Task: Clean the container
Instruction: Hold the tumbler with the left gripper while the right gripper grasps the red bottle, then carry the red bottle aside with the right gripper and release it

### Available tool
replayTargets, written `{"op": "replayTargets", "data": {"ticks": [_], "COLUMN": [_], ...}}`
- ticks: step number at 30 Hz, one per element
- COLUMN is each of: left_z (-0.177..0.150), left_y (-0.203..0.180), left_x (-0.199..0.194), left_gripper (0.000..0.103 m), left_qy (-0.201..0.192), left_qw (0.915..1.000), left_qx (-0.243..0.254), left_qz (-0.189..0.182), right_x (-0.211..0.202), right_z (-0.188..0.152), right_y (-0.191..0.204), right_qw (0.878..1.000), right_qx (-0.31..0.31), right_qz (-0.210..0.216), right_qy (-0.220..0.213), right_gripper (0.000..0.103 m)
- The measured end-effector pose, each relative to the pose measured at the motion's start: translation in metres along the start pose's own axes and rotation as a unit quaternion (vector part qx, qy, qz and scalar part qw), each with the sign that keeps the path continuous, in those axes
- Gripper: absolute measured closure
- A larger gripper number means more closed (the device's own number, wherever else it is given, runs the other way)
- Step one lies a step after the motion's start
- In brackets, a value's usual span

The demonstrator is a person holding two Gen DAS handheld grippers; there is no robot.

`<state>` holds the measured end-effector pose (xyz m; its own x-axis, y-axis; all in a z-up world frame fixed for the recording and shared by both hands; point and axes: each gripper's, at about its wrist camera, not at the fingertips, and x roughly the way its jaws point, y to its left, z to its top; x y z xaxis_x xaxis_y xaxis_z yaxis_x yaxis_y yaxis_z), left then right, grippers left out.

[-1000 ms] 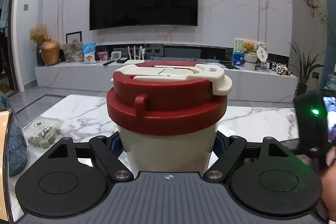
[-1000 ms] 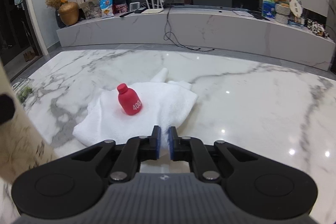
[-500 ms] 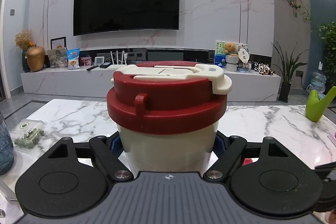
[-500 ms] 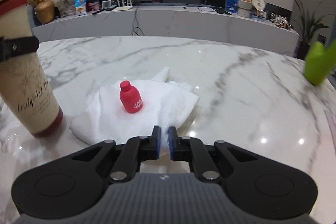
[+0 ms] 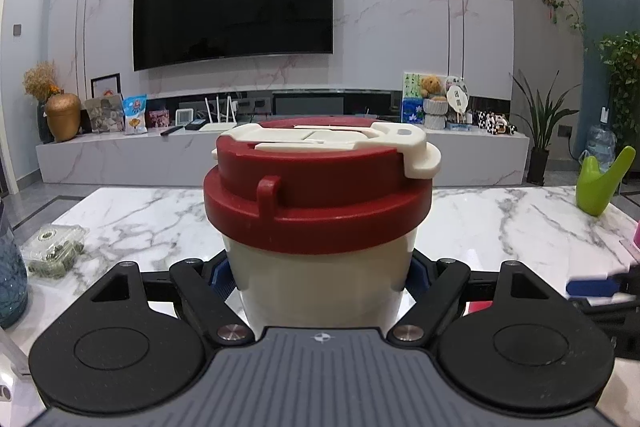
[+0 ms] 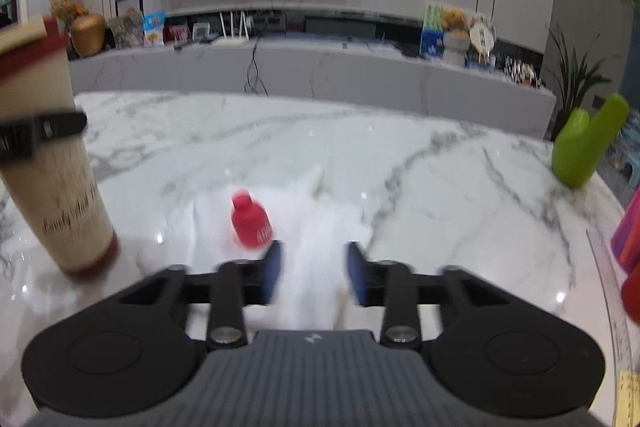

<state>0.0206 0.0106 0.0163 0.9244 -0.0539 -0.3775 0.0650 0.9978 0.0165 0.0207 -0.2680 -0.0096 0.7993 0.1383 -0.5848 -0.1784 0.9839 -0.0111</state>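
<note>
We hold the cream cup (image 5: 320, 279) with the left gripper (image 5: 318, 277), blue pads clamped on its body just below the red lid (image 5: 316, 211); the cup fills the centre of the left wrist view, as it did a second ago. In the right wrist view the same cup (image 6: 56, 183) stands at the left edge, its red base on the marble table (image 6: 440, 195), the left gripper's black finger across its side

Change noted: the right gripper (image 6: 314, 273), fully closed half a second ago, is now opening, with nothing between its blue pads (image 6: 272, 269). It sits low and centre in its frame, over the near edge of the white towel (image 6: 320, 227). The small red bottle (image 6: 250, 223) lies on the towel just above and left of the left pad. The frame is motion-blurred

Reading: with the container steadied, we judge the opening jaws prepare a pickup, towel or bottle; we cannot tell which. Cleaning itself has not begun, and the lid is on
</note>
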Motion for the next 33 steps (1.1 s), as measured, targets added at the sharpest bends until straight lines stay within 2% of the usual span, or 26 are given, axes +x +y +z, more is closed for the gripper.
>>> {"op": "replayTargets", "data": {"ticks": [4, 10, 14, 16, 23, 26, 33], "left_z": [-0.001, -0.001, -0.001, -0.001, 0.0, 0.0, 0.0], "left_y": [-0.002, -0.004, -0.004, -0.004, -0.004, -0.005, 0.0], "left_x": [-0.001, -0.002, -0.003, -0.004, -0.005, -0.005, -0.006], "left_gripper": [0.024, 0.024, 0.024, 0.024, 0.024, 0.024, 0.024], "left_qy": [-0.003, -0.002, 0.001, 0.002, 0.005, 0.004, 0.003], "left_qw": [1.0, 1.0, 1.0, 1.0, 1.0, 1.0, 1.0], "left_qx": [0.002, 0.007, 0.005, 0.004, 0.002, 0.002, 0.003], "left_qz": [0.003, 0.003, 0.004, 0.004, 0.004, 0.005, 0.005], "right_x": [0.006, 0.026, 0.041, 0.046, 0.052, 0.051, 0.039], "right_z": [0.012, 0.022, 0.022, 0.022, 0.019, 0.017, 0.018], "right_y": [0.011, 0.03, 0.034, 0.035, 0.041, 0.041, 0.03], "right_qw": [0.999, 0.998, 0.998, 0.998, 0.997, 0.997, 0.998], "right_qx": [-0.025, -0.054, -0.054, -0.054, -0.062, -0.067, -0.056], "right_qz": [0.015, 0.03, 0.022, 0.025, 0.031, 0.027, 0.025], "right_qy": [-0.019, -0.013, 0.005, 0.008, 0.016, 0.015, 0.011], "right_gripper": [0.057, 0.058, 0.069, 0.069, 0.071, 0.075, 0.075]}}
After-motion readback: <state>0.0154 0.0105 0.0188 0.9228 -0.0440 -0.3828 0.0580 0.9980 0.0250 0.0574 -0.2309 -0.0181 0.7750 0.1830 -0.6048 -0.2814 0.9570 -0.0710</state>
